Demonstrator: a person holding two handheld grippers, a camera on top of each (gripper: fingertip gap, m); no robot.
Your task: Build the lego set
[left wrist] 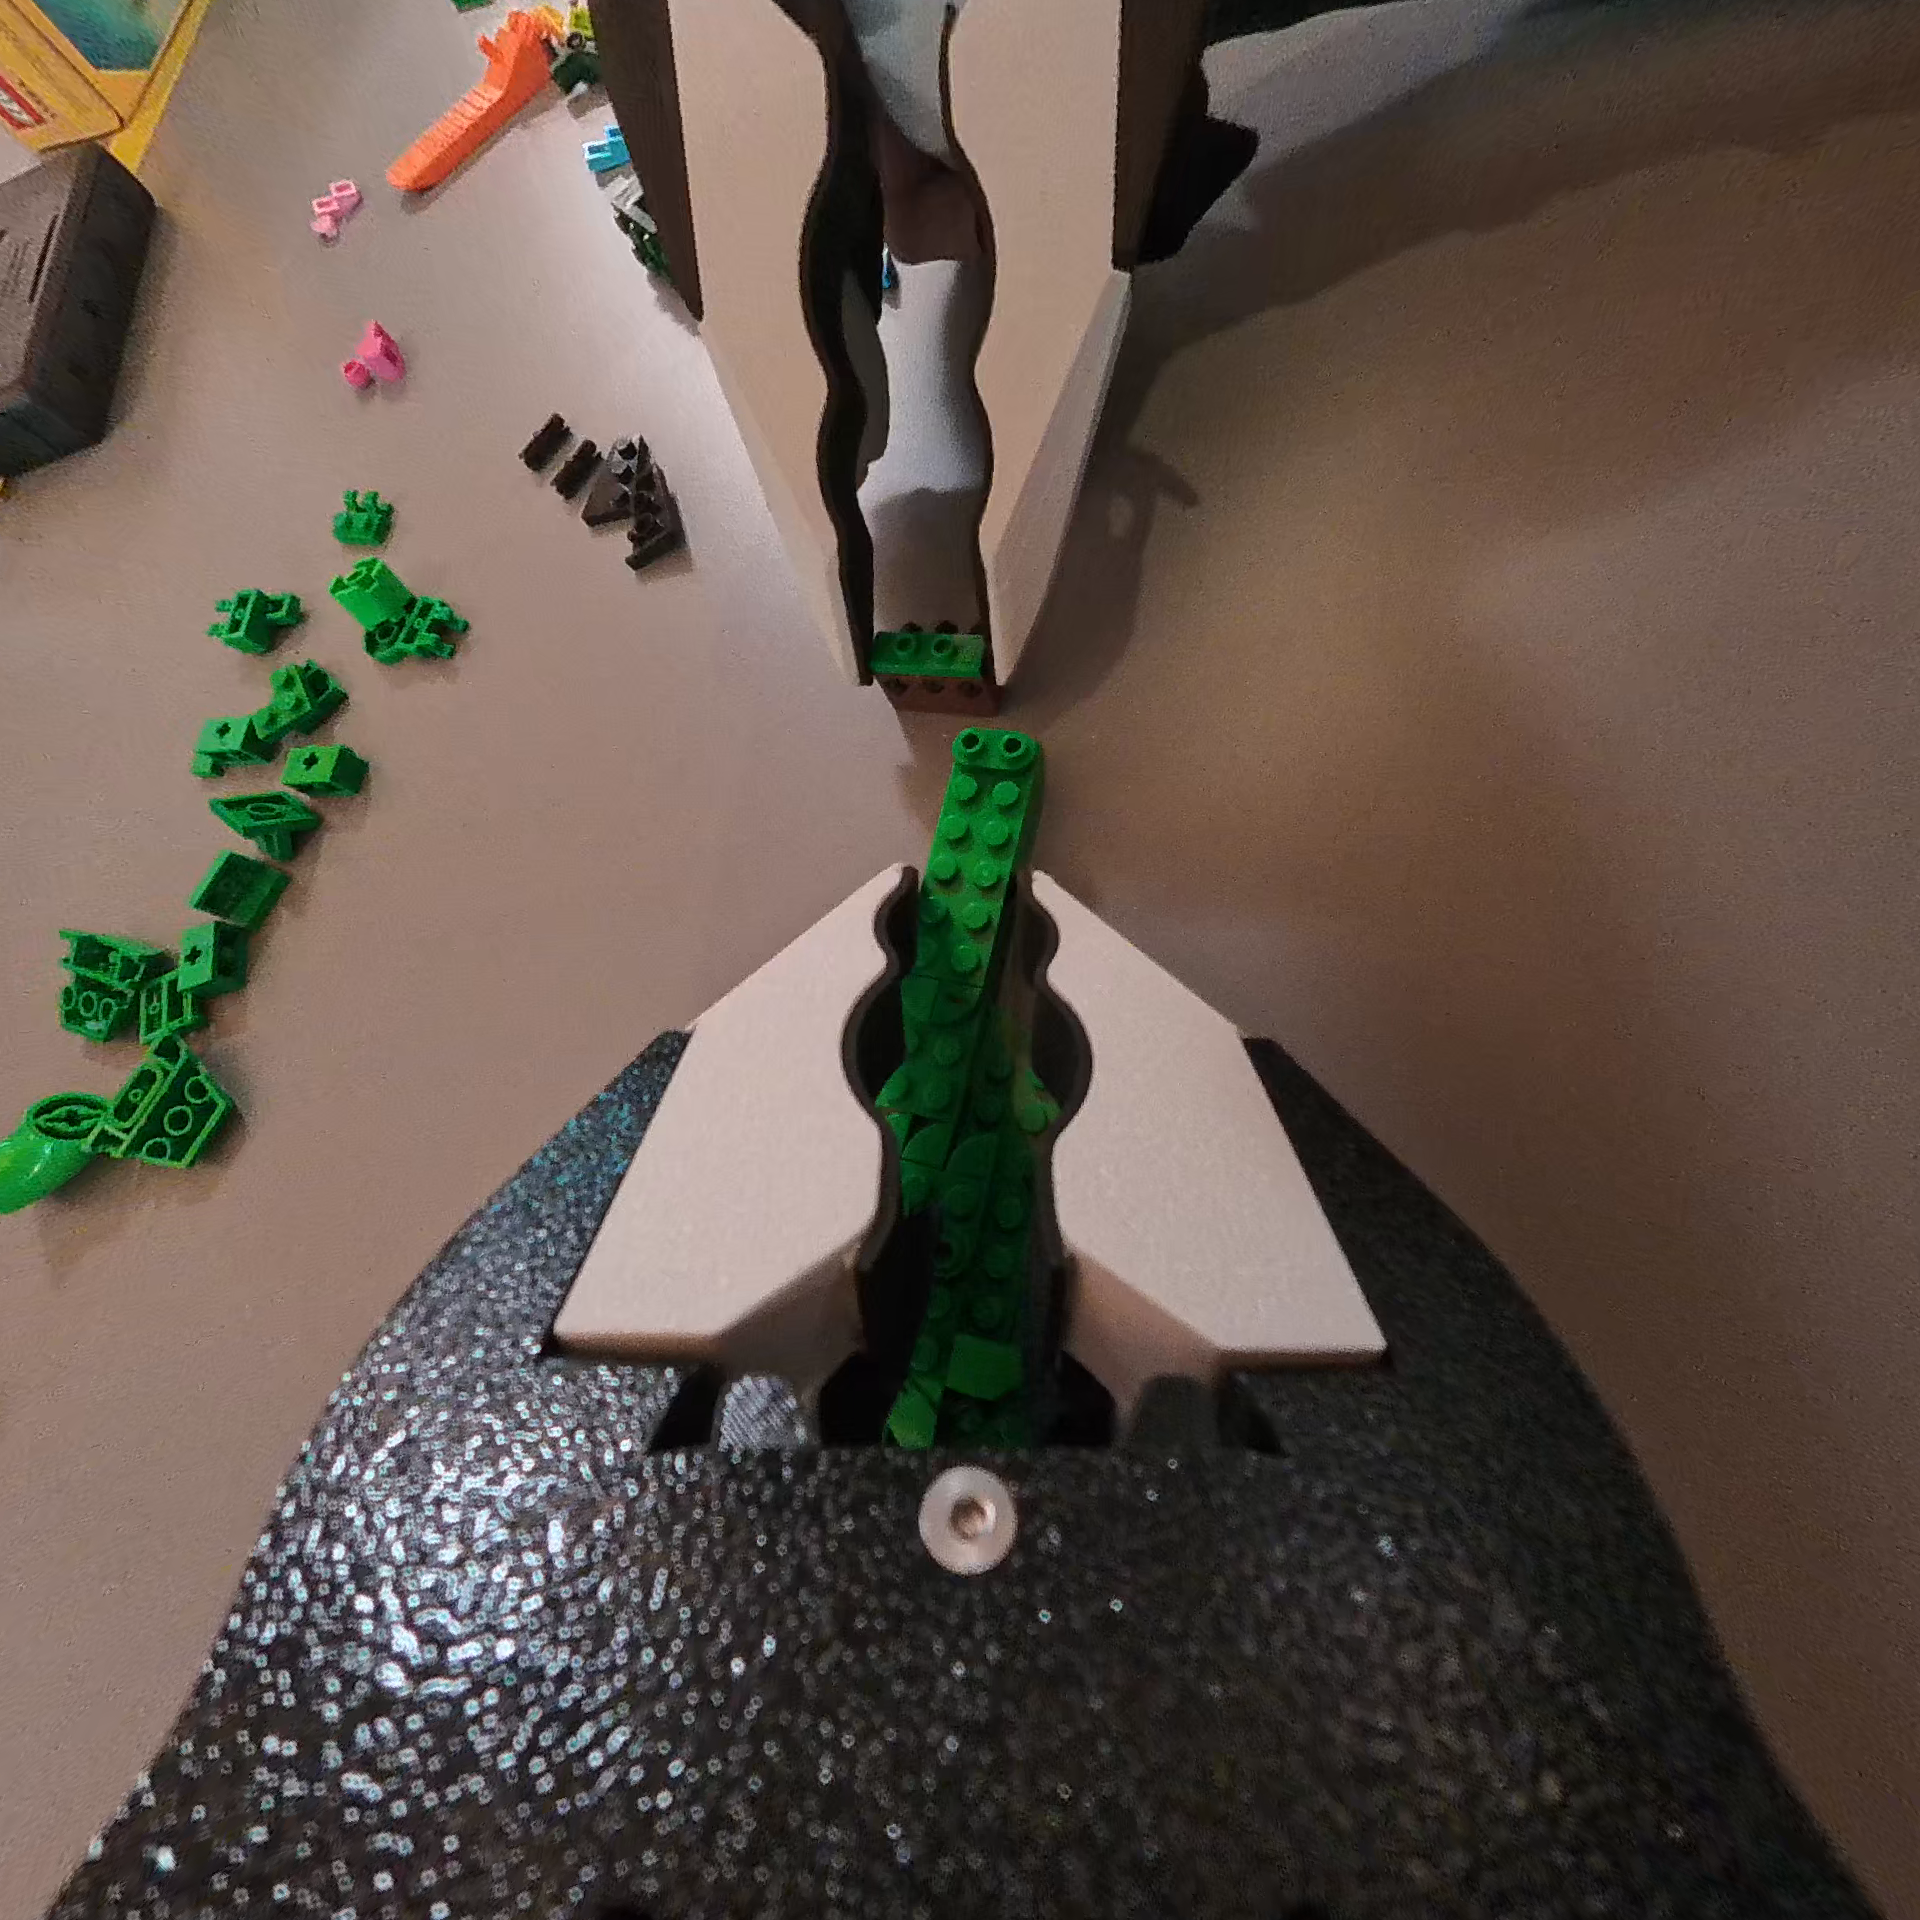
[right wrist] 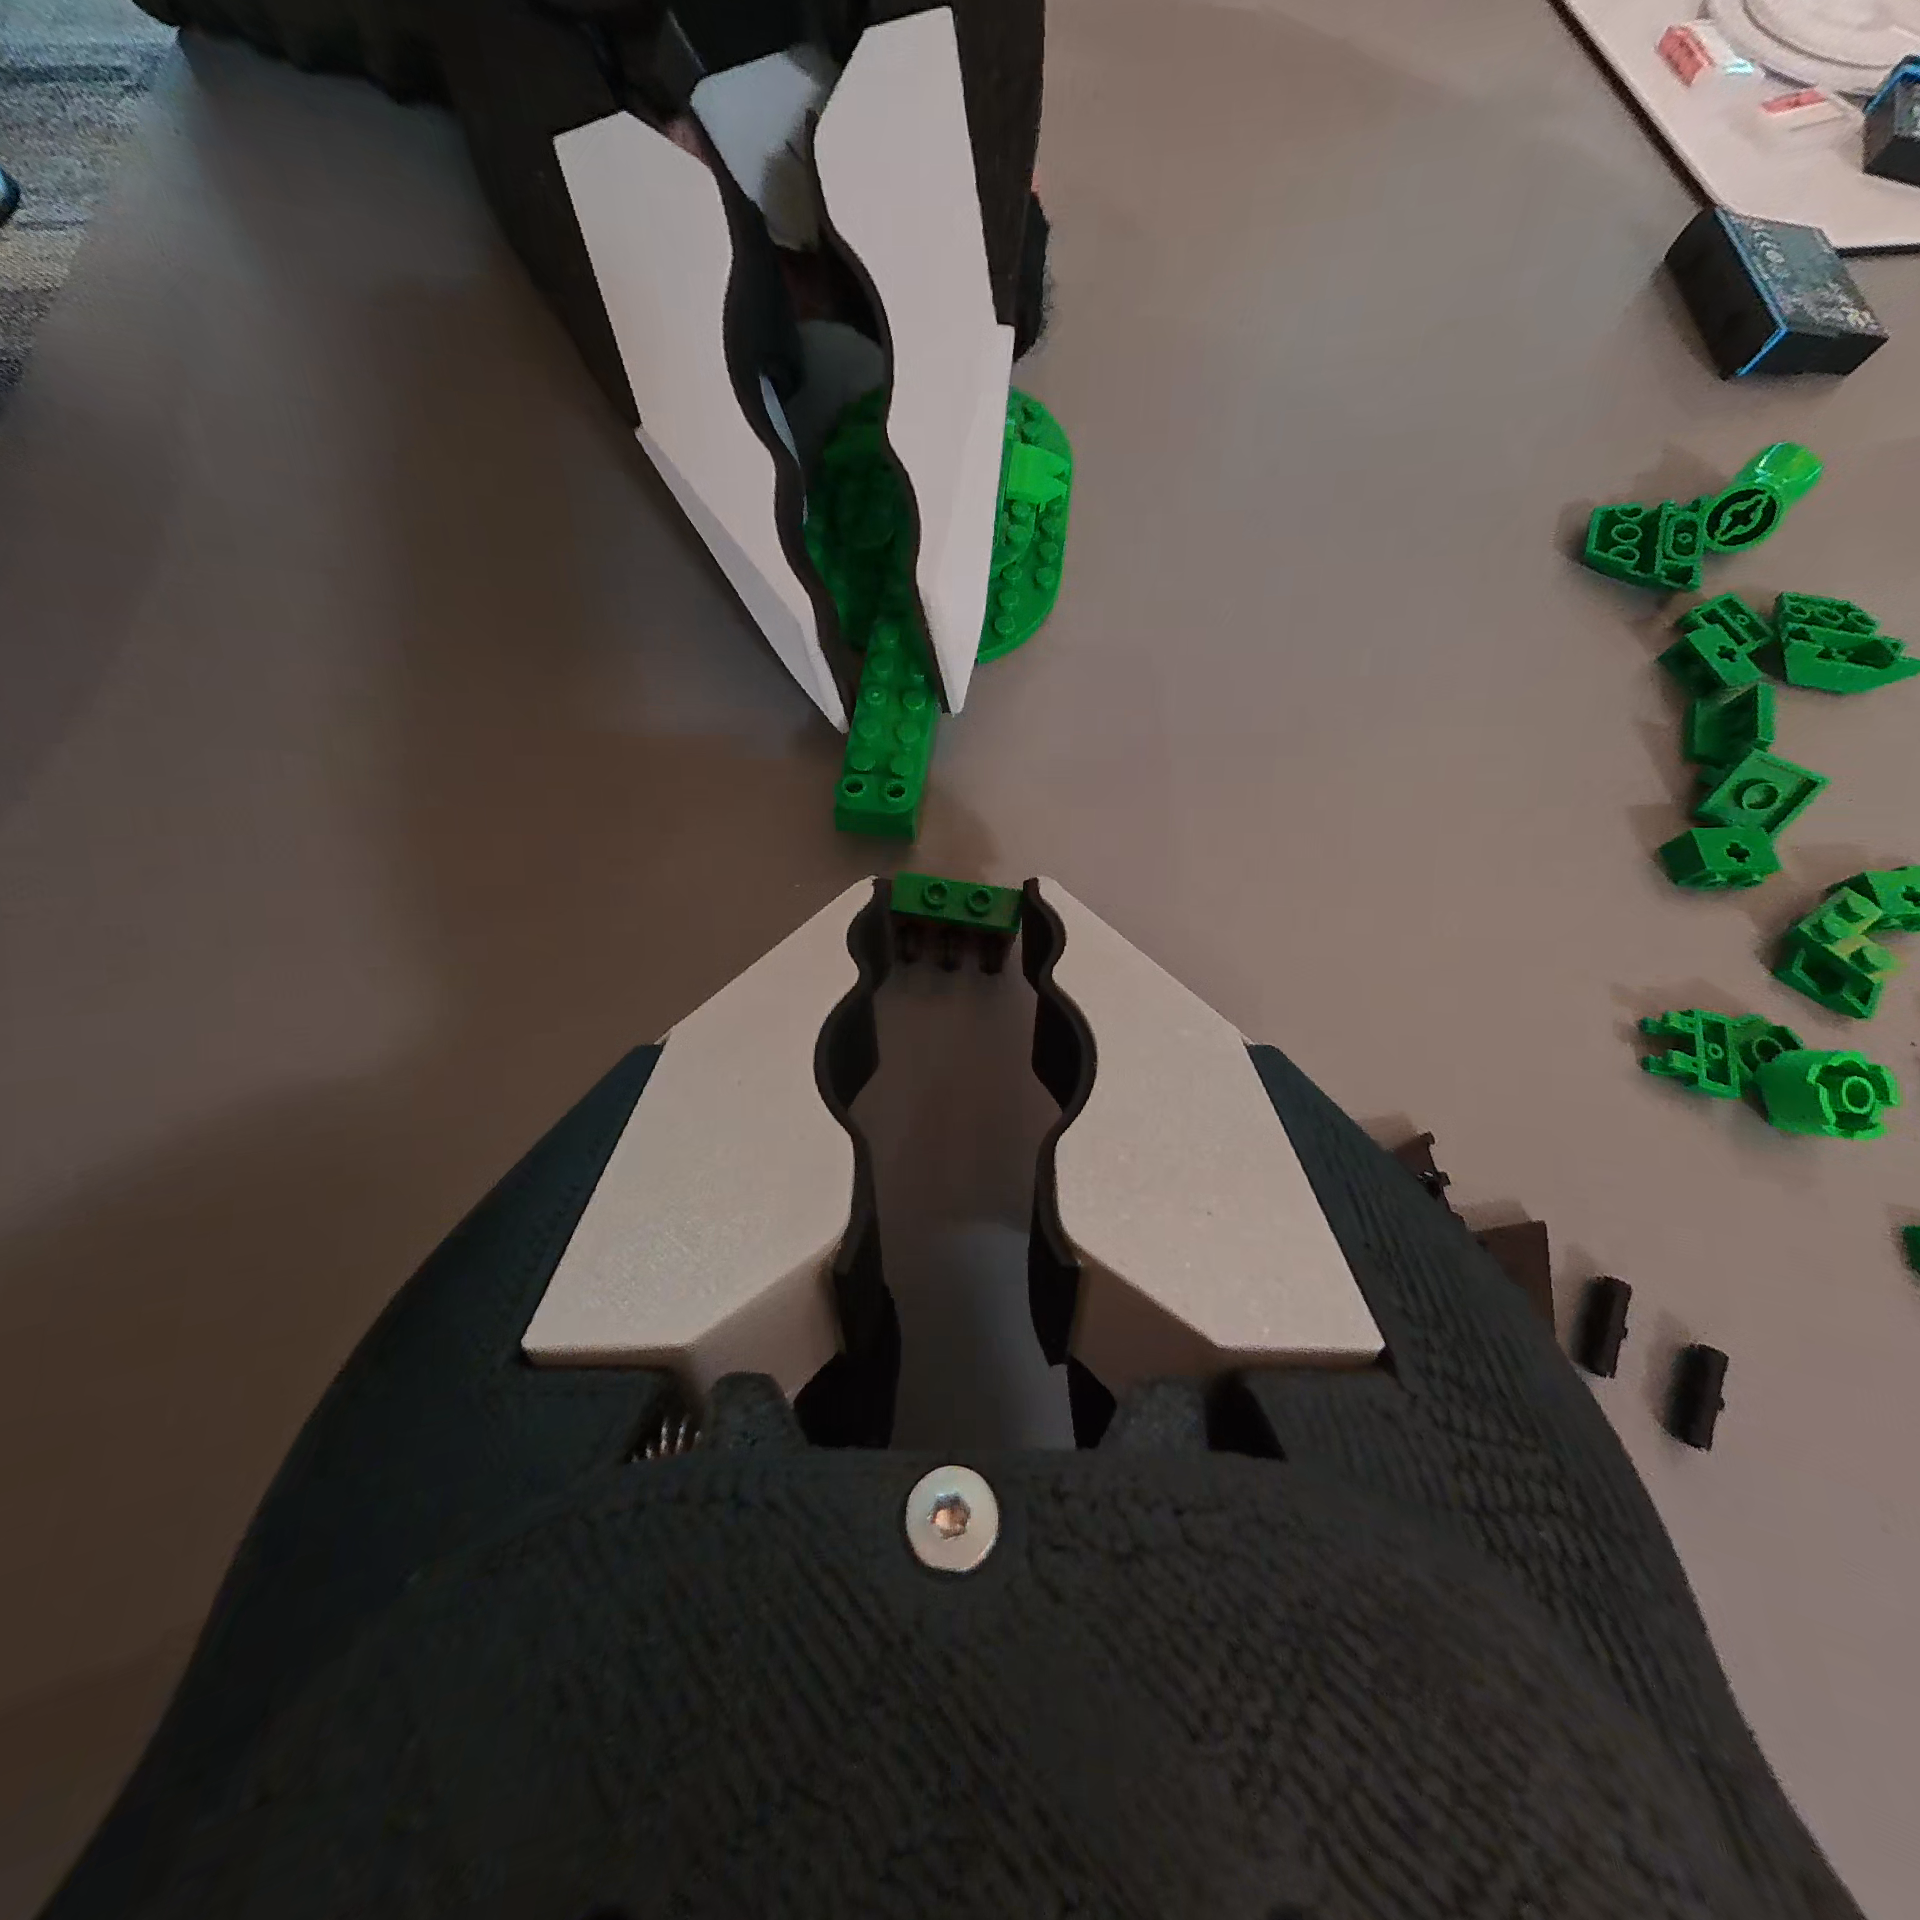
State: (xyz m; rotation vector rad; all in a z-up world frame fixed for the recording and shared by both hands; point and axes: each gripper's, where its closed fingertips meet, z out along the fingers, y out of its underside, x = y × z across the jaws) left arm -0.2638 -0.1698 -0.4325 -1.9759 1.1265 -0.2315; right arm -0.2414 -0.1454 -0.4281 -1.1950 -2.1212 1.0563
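Observation:
My left gripper (left wrist: 961, 883) is shut on a long green lego assembly (left wrist: 982, 821) whose studded tip sticks out past the fingertips. It also shows in the right wrist view (right wrist: 883, 748), held by the left gripper (right wrist: 899, 717), with a rounded green plate behind. My right gripper (right wrist: 951, 883) is shut on a small green-and-brown brick piece (right wrist: 951, 914) at its fingertips. In the left wrist view the right gripper (left wrist: 930, 675) faces mine, holding that piece (left wrist: 930, 665) just short of the assembly's tip.
Loose green bricks (left wrist: 239, 894) lie at the left, also on the right in the right wrist view (right wrist: 1756, 810). Dark brown pieces (left wrist: 613, 499), pink pieces (left wrist: 369, 358), an orange part (left wrist: 478, 109), a yellow box (left wrist: 94, 62) and a black box (right wrist: 1777, 296) lie around the tan table (left wrist: 1507, 727).

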